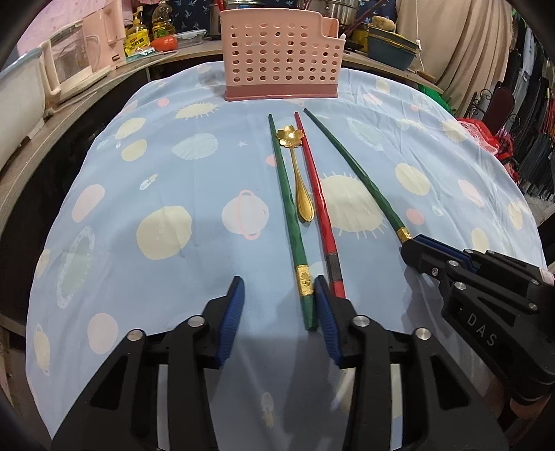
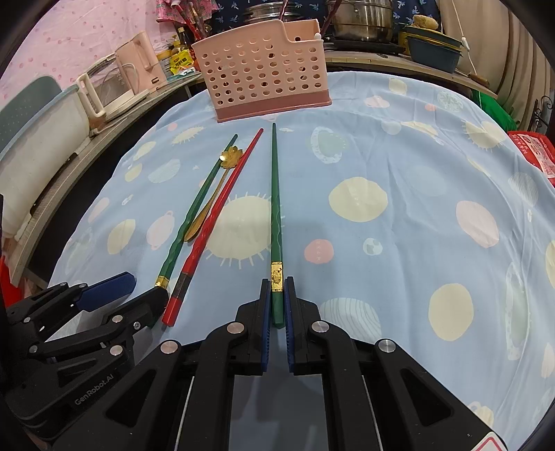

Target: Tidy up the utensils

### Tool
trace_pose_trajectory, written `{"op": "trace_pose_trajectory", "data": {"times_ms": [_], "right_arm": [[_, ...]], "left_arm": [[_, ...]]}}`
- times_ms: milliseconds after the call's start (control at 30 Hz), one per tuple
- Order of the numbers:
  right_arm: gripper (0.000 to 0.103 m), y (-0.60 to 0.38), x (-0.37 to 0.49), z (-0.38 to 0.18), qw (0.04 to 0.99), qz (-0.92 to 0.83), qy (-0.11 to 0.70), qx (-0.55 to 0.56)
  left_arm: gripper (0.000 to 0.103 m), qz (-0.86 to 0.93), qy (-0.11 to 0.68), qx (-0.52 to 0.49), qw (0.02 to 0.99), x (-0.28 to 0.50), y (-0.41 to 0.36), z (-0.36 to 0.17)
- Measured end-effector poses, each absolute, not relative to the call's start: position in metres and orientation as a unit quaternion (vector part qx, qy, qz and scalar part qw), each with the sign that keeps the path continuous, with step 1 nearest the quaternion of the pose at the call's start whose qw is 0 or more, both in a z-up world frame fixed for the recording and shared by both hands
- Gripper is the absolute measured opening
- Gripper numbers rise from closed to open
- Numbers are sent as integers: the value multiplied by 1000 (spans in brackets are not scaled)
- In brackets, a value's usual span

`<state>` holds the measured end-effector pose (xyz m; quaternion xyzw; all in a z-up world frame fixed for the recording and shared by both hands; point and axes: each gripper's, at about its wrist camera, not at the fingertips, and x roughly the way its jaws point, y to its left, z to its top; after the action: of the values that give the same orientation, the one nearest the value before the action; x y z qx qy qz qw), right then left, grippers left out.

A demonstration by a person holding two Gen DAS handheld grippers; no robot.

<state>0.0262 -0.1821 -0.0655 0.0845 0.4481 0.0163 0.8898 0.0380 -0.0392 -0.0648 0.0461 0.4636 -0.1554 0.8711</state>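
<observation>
A pink perforated utensil holder (image 1: 282,55) (image 2: 265,73) stands at the far side of the table. On the cloth lie a green chopstick (image 1: 289,222) (image 2: 194,208), a gold flower spoon (image 1: 298,173) (image 2: 215,194) and a red chopstick (image 1: 319,204) (image 2: 222,211). My left gripper (image 1: 279,295) is open, low over the cloth, with the green chopstick's thick end just inside its right finger. My right gripper (image 2: 277,295) (image 1: 414,243) is shut on the thick end of a second green chopstick (image 2: 275,208) (image 1: 353,170), which still lies along the cloth.
The table wears a blue cloth (image 1: 156,173) with pastel blobs. A shelf on the left holds a pink kettle (image 2: 138,66), a white tub (image 1: 17,100) and oil bottles (image 1: 138,31). Pots (image 2: 360,17) and green bowls (image 2: 433,48) stand behind the holder.
</observation>
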Motion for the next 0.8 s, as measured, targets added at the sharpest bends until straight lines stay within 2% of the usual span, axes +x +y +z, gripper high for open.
{"op": "trace_pose_trajectory", "data": {"times_ms": [100,200,500,800], "right_arm": [[7,-182,26,-66,890,17,448,84],[7,-182,25,-65,890,17,448,86],[7,-190,10,-54,894,20,436,99],[7,-203,-7,-9,911,20,394,120]], "left_arm": [[16,-167,467,37,868,38,-38,-63],[9,-175,468,36,866,36,-39,-63],[8,-181,456,24,871,33,-35,-48],[8,-178,428,9,886,32,-28,-11]]}}
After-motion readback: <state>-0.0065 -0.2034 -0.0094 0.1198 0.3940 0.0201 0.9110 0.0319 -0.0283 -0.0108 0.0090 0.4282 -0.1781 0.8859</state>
